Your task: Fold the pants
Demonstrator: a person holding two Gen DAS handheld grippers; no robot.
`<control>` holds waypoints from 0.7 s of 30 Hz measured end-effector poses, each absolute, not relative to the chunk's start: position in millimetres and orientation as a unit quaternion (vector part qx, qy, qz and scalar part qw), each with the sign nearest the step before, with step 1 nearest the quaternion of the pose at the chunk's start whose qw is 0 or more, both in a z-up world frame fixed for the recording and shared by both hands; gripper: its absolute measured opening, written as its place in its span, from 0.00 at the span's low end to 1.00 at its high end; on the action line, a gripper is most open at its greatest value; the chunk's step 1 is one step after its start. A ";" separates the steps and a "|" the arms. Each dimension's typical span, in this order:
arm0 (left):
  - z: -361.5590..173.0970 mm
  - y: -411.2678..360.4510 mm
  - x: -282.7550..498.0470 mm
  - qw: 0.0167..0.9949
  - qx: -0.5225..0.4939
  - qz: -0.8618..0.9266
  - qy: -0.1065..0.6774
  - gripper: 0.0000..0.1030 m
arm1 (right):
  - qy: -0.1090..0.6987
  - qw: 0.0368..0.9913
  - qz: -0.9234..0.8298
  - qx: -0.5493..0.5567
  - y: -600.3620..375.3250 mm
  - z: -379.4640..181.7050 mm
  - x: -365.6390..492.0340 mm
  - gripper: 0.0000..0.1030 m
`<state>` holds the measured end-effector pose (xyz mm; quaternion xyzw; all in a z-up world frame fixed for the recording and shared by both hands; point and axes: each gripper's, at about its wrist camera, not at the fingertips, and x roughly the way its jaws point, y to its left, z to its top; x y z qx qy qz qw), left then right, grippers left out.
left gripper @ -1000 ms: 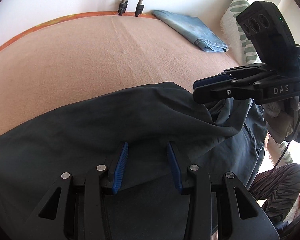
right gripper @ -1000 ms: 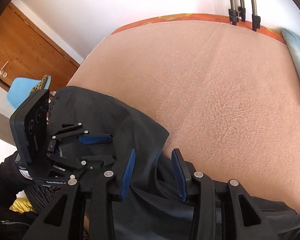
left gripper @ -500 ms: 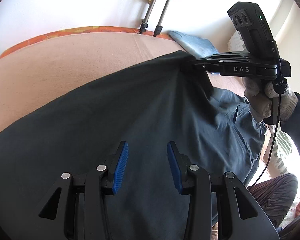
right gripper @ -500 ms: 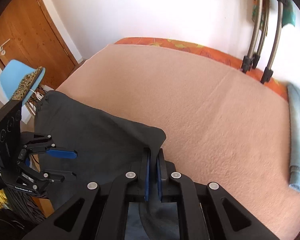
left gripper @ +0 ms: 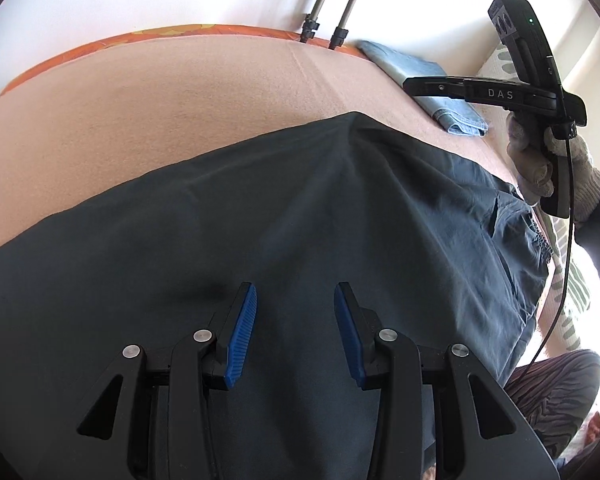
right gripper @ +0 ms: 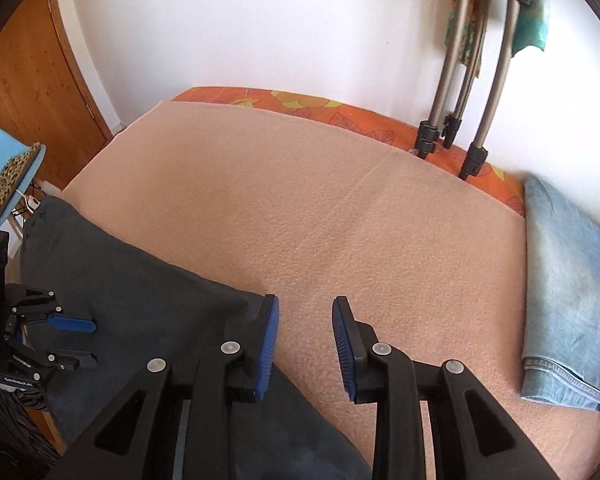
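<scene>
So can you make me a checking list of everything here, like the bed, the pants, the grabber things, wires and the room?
Surface: peach blanket over an orange flowered sheet.
Job's things: dark pants spread on the blanket, lightly creased.
Clutter: folded blue jeans at the blanket's right edge.
Grippers: left gripper over the pants, jaws apart, nothing between them; right gripper, jaws just reopened, empty, beside the pants' edge.
Cables: black cable hanging from the right gripper's handle.
Surroundings: white wall, wooden door, tripod legs, blue chair.
</scene>
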<state>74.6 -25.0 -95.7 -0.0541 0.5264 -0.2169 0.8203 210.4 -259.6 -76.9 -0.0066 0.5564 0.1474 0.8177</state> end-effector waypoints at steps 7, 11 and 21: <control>-79.6 -82.3 50.3 0.797 -0.022 -0.316 0.514 0.38 | 0.556 0.829 0.024 0.054 -351.8 -48.4 122.7 0.38; -77.0 -113.5 30.4 0.773 -0.010 -0.369 0.516 0.38 | 0.550 0.827 -0.061 0.100 -411.2 -42.0 67.0 0.53; -75.9 -182.1 -33.4 0.739 0.134 -0.444 0.489 0.51 | 0.569 0.778 -0.119 0.237 -476.2 -63.5 -25.5 0.62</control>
